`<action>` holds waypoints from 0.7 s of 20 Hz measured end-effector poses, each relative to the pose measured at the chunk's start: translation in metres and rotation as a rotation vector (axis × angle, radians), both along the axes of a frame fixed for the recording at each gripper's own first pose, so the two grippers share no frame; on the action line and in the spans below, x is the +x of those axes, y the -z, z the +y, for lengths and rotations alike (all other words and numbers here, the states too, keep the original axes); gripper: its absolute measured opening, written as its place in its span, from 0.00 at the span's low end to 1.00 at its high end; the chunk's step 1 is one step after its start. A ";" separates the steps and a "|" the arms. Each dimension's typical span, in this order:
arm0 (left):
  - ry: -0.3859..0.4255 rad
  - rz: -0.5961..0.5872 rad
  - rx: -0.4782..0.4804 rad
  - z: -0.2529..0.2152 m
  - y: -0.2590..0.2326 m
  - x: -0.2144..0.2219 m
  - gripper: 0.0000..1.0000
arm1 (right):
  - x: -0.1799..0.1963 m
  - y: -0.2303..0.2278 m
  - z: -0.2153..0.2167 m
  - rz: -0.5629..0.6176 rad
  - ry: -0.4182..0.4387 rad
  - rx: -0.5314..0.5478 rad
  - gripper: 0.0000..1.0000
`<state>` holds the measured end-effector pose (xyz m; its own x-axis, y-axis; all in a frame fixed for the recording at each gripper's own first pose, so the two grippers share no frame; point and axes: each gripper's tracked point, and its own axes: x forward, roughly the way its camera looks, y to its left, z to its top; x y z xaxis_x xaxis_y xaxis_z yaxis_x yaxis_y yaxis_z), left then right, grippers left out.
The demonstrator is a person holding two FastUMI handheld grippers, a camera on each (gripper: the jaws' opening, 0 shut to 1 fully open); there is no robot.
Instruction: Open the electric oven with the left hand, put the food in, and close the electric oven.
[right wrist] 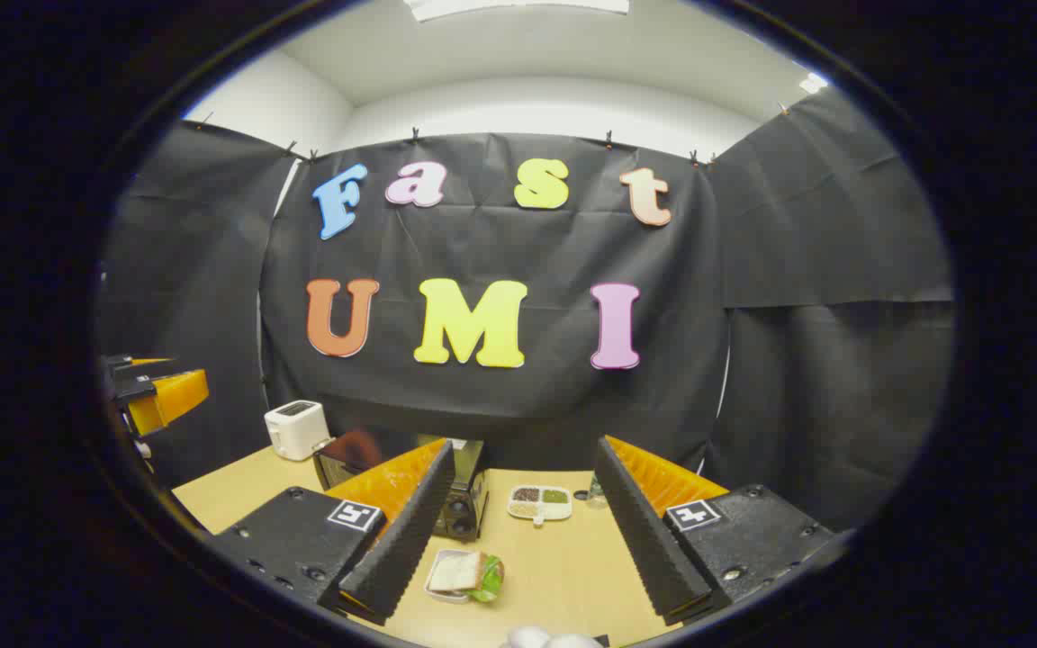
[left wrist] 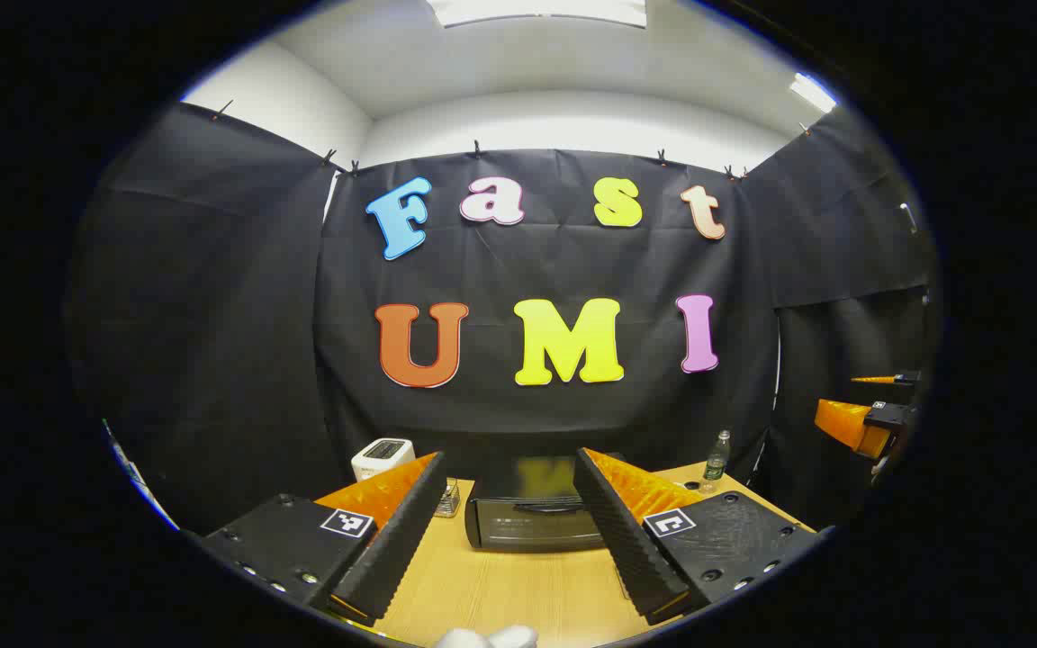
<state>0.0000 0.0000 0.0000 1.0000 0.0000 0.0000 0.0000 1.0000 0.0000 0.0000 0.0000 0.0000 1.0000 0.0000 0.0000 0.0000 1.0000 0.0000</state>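
The black electric oven point(left wrist: 532, 520) stands on the wooden table point(left wrist: 518, 589) with its door shut, straight ahead between my left gripper's fingers. My left gripper point(left wrist: 509, 526) is open and holds nothing, a short way back from the oven. In the right gripper view the oven point(right wrist: 469, 490) shows partly behind the left finger. The food, a sandwich with green leaf on a small white dish point(right wrist: 464, 576), lies on the table just ahead of my right gripper point(right wrist: 523, 531), which is open and holds nothing. The other gripper shows far off at each view's edge.
A white toaster point(right wrist: 295, 428) stands at the table's back left. A white divided dish of condiments point(right wrist: 540, 502) sits right of the oven. A green-labelled bottle point(left wrist: 716, 459) stands at the back right. A small glass point(left wrist: 448, 500) stands left of the oven.
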 end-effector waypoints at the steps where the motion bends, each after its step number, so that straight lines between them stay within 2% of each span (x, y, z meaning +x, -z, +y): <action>1: 0.007 0.000 0.002 -0.001 0.000 0.001 0.93 | 0.001 0.000 0.000 0.000 -0.001 0.000 0.97; 14: -0.001 0.008 0.019 -0.001 0.002 0.011 0.94 | 0.009 0.000 -0.009 0.003 0.011 -0.013 0.97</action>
<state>0.0107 -0.0014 -0.0017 1.0000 0.0011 -0.0078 -0.0010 0.9998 0.0189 0.0090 -0.0087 0.0002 0.9999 -0.0115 -0.0026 0.0115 0.9998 -0.0130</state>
